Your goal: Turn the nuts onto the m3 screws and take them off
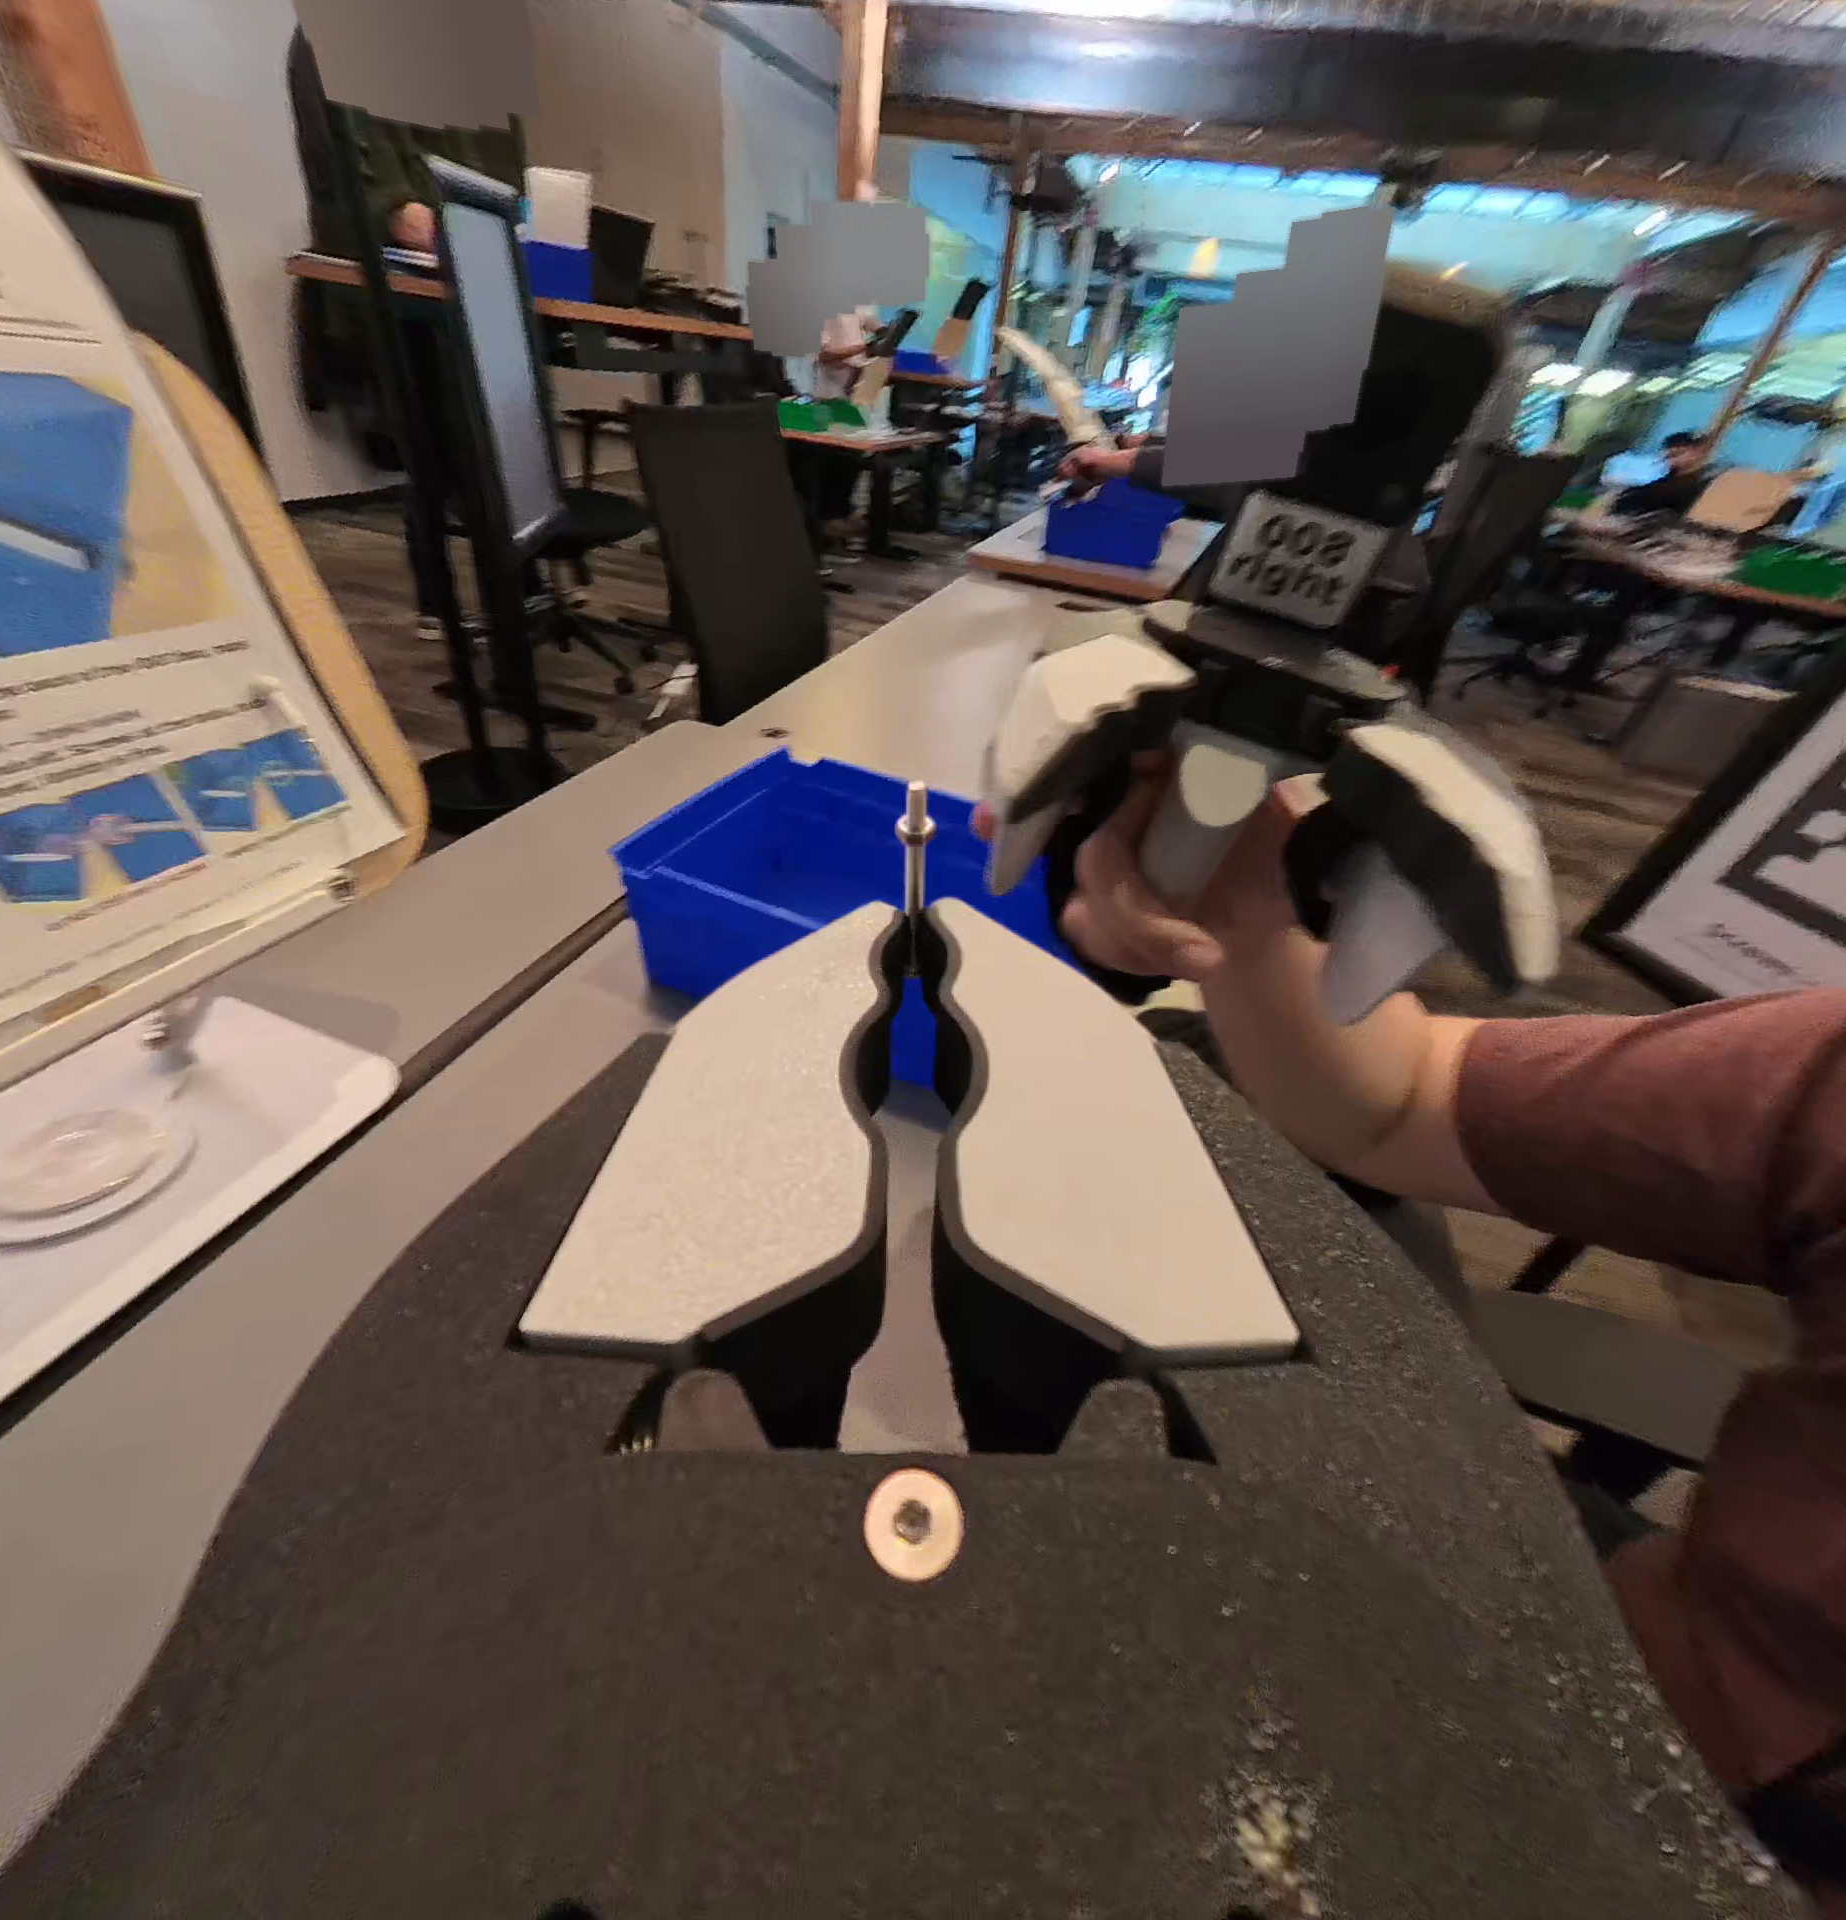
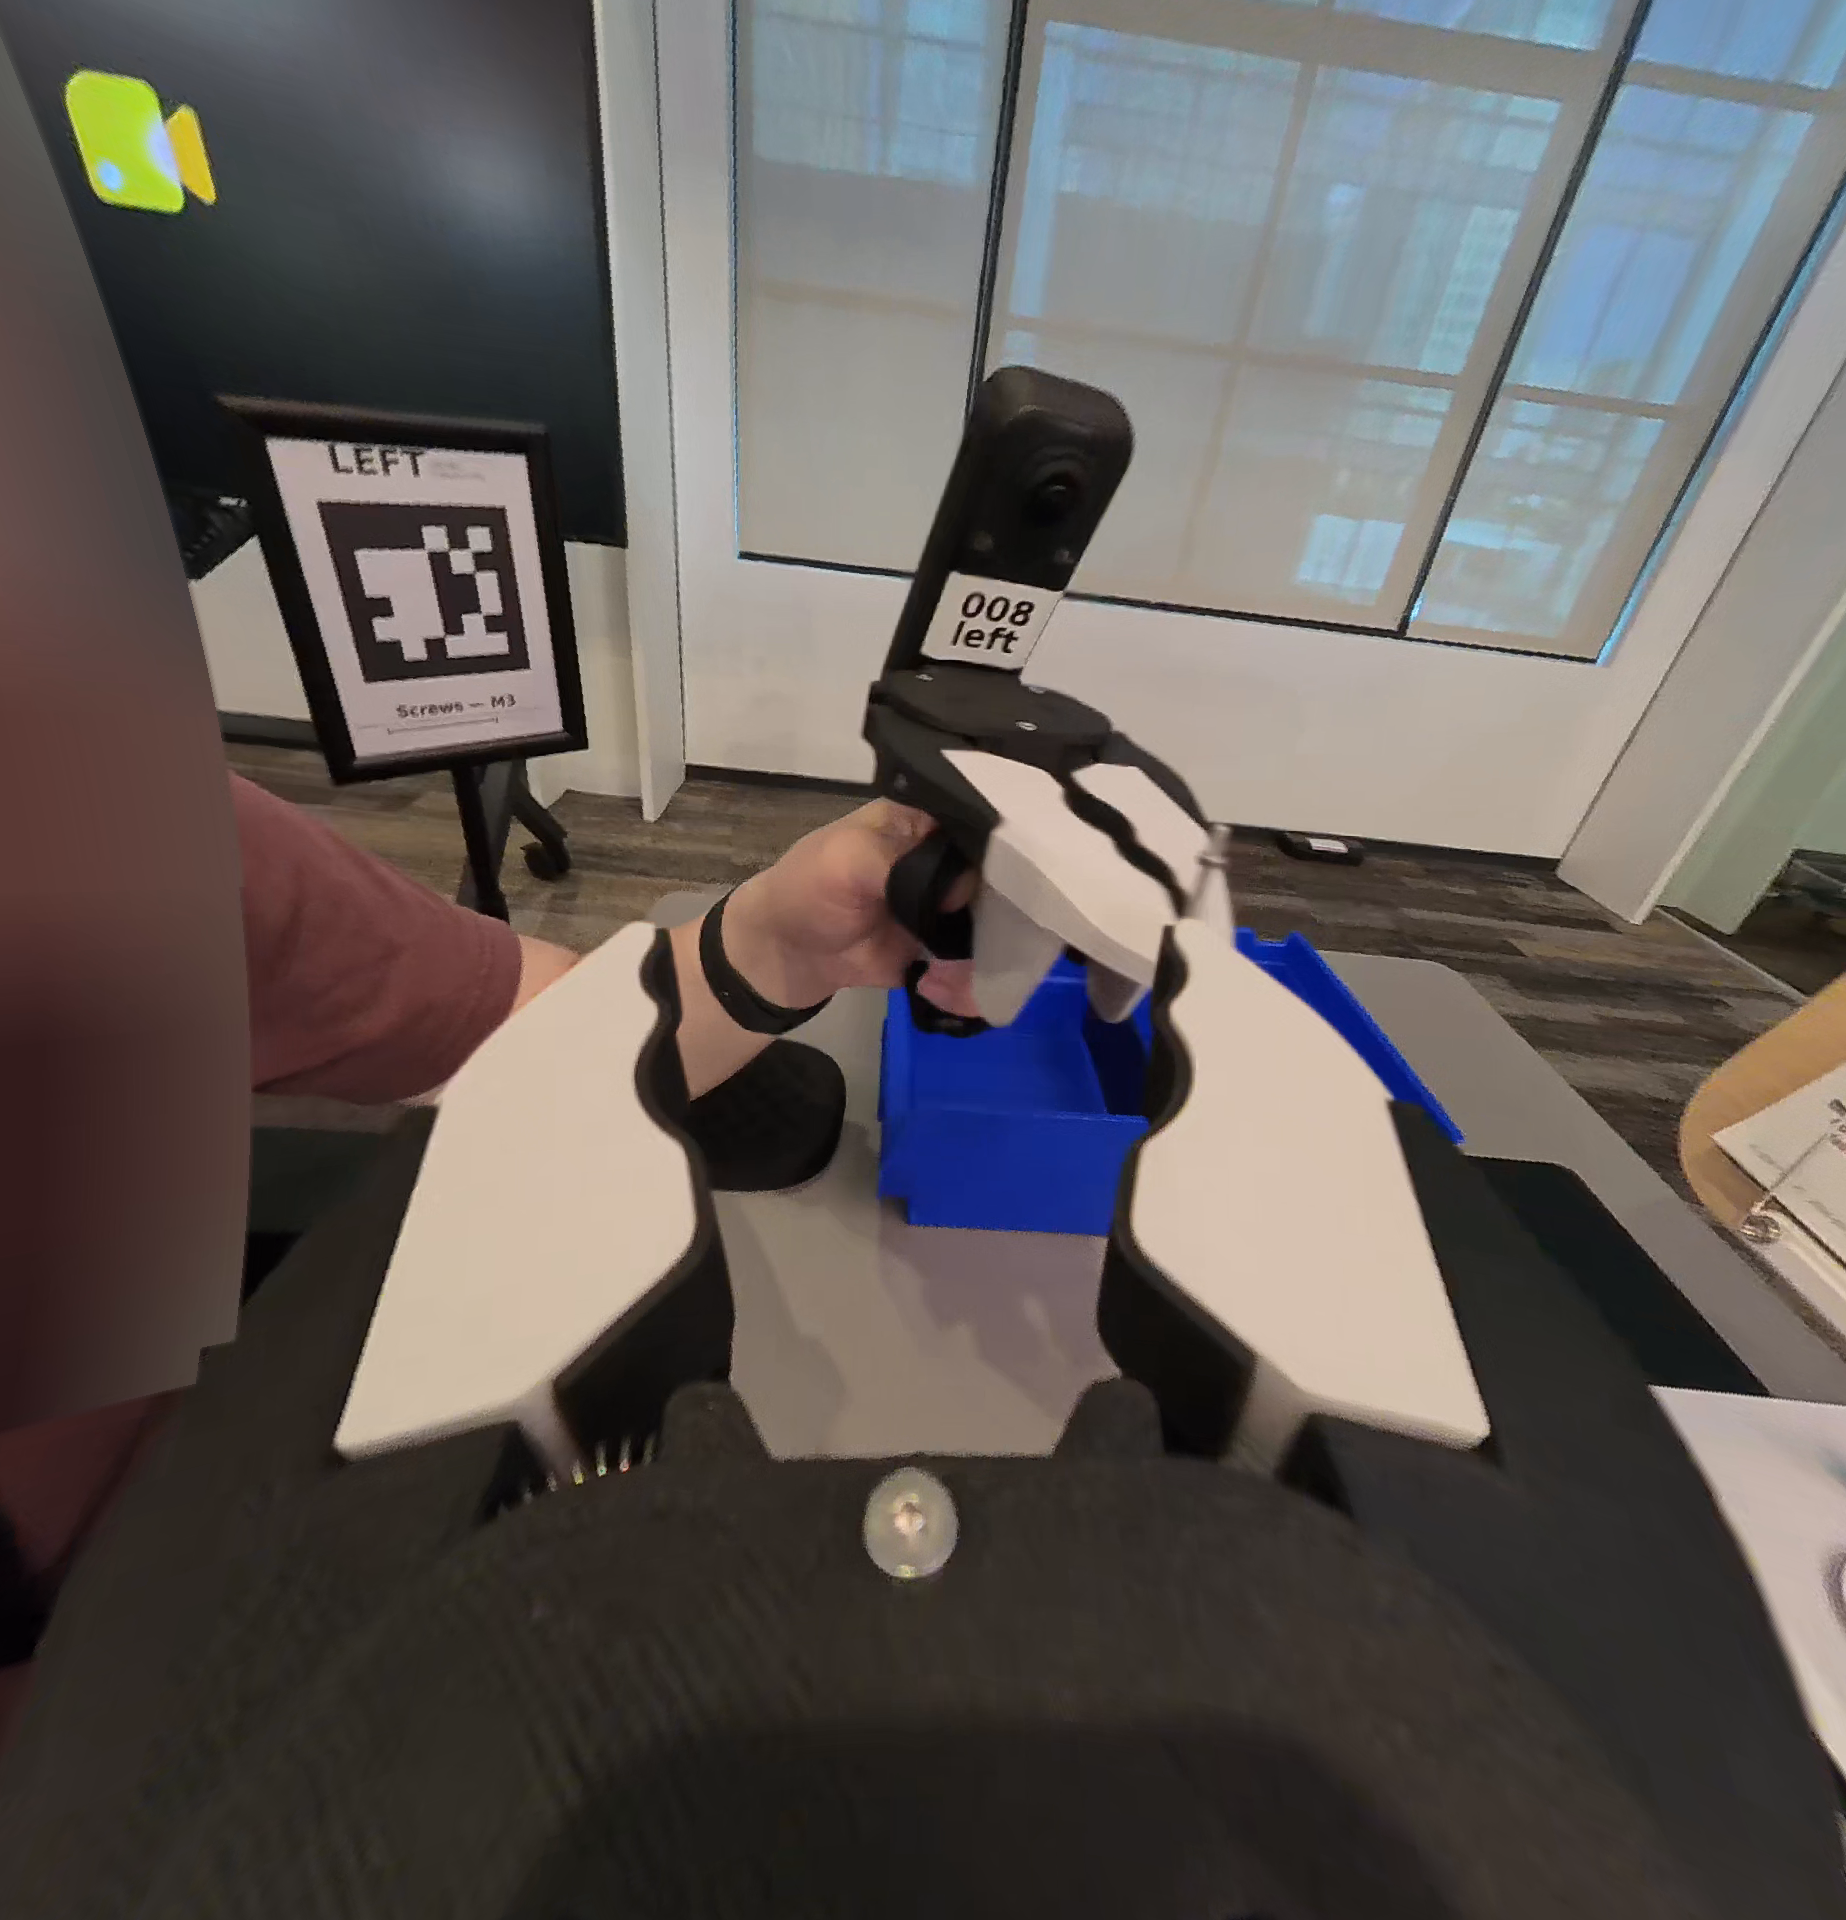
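Observation:
My left gripper [image 1: 914,920] is shut on the lower end of a thin metal screw [image 1: 914,878] that stands upright over a blue bin [image 1: 784,862]. A small nut [image 1: 914,828] sits on the screw near its top. My right gripper [image 2: 924,940] is open and empty; in the left wrist view it [image 1: 1262,925] is held just right of the screw, apart from it. The right wrist view shows the left gripper [image 2: 1158,920] with the screw [image 2: 1208,878] sticking out of its tip, above the blue bin [image 2: 1002,1143].
A grey table [image 1: 503,1039] carries the bin. A stand with an instruction sheet [image 1: 119,675] and a clear dish [image 1: 67,1174] stand at the left. A framed marker sign [image 2: 431,592] stands on the floor beyond. Chairs and desks with people lie farther off.

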Available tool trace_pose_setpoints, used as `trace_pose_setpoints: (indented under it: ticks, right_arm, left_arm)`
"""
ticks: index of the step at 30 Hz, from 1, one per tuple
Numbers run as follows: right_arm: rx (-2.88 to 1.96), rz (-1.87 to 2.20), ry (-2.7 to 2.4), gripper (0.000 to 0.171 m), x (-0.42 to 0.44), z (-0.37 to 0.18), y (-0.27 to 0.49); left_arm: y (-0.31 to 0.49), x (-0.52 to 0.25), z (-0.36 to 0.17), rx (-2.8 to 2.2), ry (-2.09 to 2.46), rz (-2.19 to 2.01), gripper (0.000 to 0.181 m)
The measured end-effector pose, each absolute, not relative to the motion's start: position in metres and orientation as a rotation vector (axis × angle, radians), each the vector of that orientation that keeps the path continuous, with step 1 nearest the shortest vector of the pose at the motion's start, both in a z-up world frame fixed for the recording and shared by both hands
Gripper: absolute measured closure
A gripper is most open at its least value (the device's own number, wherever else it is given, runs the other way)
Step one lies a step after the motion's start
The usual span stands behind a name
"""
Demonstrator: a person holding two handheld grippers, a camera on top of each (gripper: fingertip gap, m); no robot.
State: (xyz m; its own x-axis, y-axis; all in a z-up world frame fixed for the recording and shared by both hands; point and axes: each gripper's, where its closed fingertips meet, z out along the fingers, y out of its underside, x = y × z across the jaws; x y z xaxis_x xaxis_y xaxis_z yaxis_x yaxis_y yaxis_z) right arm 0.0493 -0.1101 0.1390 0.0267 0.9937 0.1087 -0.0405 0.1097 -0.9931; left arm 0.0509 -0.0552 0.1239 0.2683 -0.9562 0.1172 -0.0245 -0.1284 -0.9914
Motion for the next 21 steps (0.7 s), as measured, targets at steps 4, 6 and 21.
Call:
trace_pose_setpoints:
  ticks: [4,6,21]
  right_arm:
    - [-1.111,1.133,-1.173,0.082,0.047,0.139,-0.104]
    - [-1.103,1.147,-1.161,0.081,0.044,0.139,-0.105]
    - [-1.08,1.19,-1.122,0.099,0.063,0.154,-0.104]
  left_arm:
    - [-0.073,0.063,0.122,-1.421,1.054,-1.119,0.18]
    - [-0.082,0.073,0.117,-1.411,1.112,-1.117,0.179]
    - [-0.083,0.068,0.123,-1.395,1.104,-1.082,0.179]
